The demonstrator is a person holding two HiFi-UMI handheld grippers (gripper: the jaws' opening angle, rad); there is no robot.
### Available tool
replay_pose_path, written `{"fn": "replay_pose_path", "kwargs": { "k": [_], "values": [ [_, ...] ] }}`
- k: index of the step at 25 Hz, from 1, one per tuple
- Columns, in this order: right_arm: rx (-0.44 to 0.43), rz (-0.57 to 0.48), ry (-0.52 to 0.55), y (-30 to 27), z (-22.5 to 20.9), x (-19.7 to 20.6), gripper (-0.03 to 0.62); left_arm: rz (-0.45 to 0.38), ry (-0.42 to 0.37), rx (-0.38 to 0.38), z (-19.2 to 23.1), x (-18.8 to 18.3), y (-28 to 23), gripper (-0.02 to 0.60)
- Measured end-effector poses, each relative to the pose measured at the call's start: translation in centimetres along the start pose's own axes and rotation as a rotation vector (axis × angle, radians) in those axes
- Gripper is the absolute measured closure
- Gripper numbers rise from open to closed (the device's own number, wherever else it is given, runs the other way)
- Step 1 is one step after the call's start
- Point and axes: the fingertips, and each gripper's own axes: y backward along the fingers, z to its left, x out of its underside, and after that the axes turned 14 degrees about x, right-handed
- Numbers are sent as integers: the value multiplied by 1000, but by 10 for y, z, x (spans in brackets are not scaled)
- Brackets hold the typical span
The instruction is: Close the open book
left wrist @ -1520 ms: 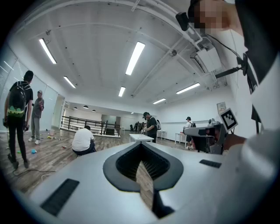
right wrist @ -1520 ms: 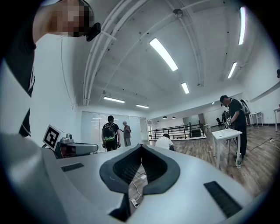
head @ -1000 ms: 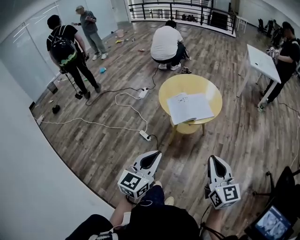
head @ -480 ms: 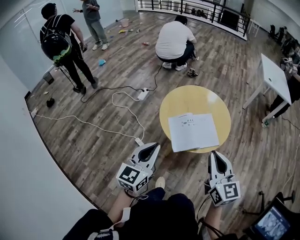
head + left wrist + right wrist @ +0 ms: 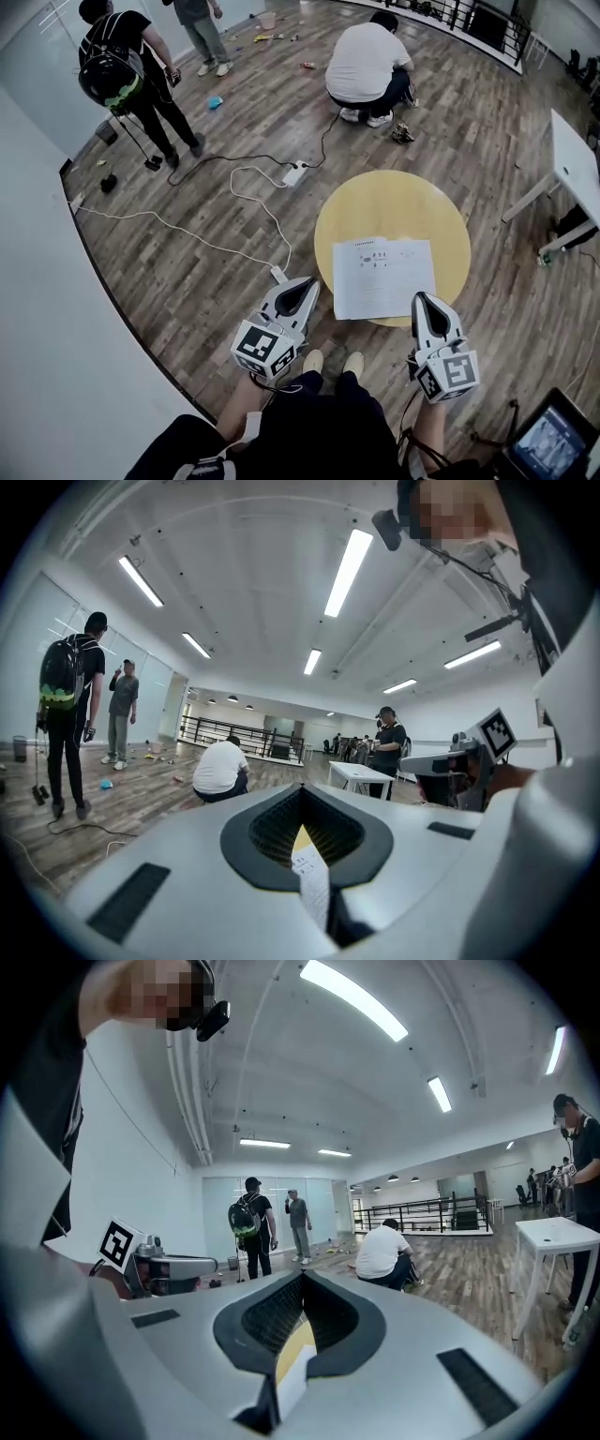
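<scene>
The open book (image 5: pixel 382 277) lies flat with white printed pages up on the near half of the round yellow table (image 5: pixel 394 202). My left gripper (image 5: pixel 307 281) is shut, its tip just left of the table's near edge and short of the book. Shut as well, my right gripper (image 5: pixel 419 296) has its tip at the book's near right corner; I cannot tell if it touches. In the left gripper view, a strip of the book (image 5: pixel 312 878) shows through the window below the gripper's (image 5: pixel 302 787) closed tips. The right gripper view shows the same under its gripper (image 5: pixel 302 1276).
A person in a white shirt (image 5: pixel 370 66) crouches beyond the table. Another with a backpack (image 5: pixel 117 70) stands far left. A power strip (image 5: pixel 295 173) and white cables (image 5: pixel 187 234) lie on the wood floor. A white table (image 5: pixel 577 155) stands at right, a screen (image 5: pixel 544 441) at bottom right.
Both grippers and the camera have advanced toward the yellow table. The book now lies just ahead of the gripper tips. Both jaws stayed shut.
</scene>
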Motion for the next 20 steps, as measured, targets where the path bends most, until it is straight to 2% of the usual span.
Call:
{"fn": "replay_pose_path", "kwargs": {
  "k": [7, 13, 17, 20],
  "values": [
    [-105, 159, -9, -25, 31, 72, 589, 83, 101, -93, 13, 65, 21, 584],
    [-173, 303, 4, -50, 55, 158, 589, 153, 205, -147, 33, 145, 34, 584],
    [-200, 365, 35, -73, 68, 208, 589, 184, 250, -159, 38, 194, 37, 584],
    [-181, 443, 25, -77, 75, 232, 588, 205, 268, -173, 41, 212, 47, 584]
  ]
}}
